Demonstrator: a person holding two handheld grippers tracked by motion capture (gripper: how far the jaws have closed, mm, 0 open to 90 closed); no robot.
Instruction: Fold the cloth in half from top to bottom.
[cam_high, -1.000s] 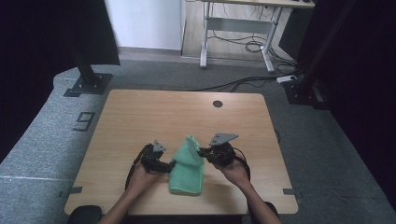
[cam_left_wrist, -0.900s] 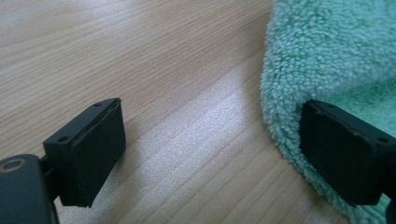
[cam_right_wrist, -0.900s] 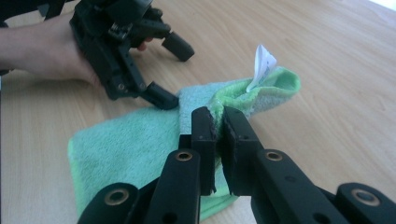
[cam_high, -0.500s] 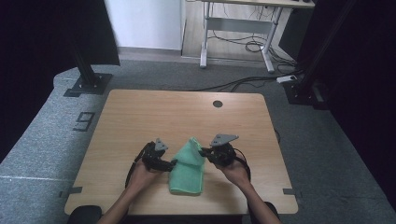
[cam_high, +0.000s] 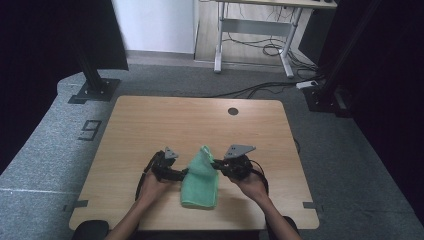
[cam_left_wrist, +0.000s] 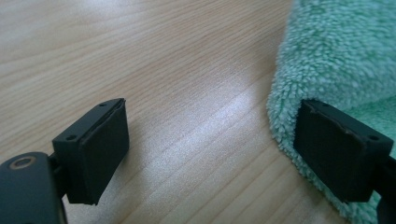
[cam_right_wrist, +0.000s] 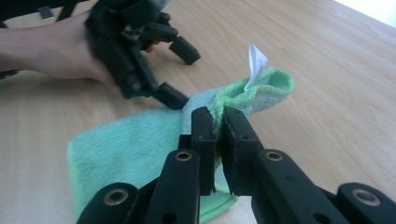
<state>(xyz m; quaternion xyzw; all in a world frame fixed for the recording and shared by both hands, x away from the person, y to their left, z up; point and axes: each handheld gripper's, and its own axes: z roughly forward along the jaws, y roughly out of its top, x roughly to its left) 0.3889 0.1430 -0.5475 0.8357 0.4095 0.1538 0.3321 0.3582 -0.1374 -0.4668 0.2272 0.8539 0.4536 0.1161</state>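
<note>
Green microfibre towel folded on the near middle of the wooden table, between our two grippers.

Our right gripper is clamped on its far right edge, lifting a corner whose white tag is too small to read. Our left gripper, jaws apart, sits at the left edge, one jaw over the pile. The long axis runs away from us; both hands are equally near.

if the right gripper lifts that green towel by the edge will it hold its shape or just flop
Probably flop: the green towel already bends and curls where the right gripper pinches its edge. Its fluffy pile suggests it is light and unlikely to slip. The rest would likely drag across the wooden table.
</note>
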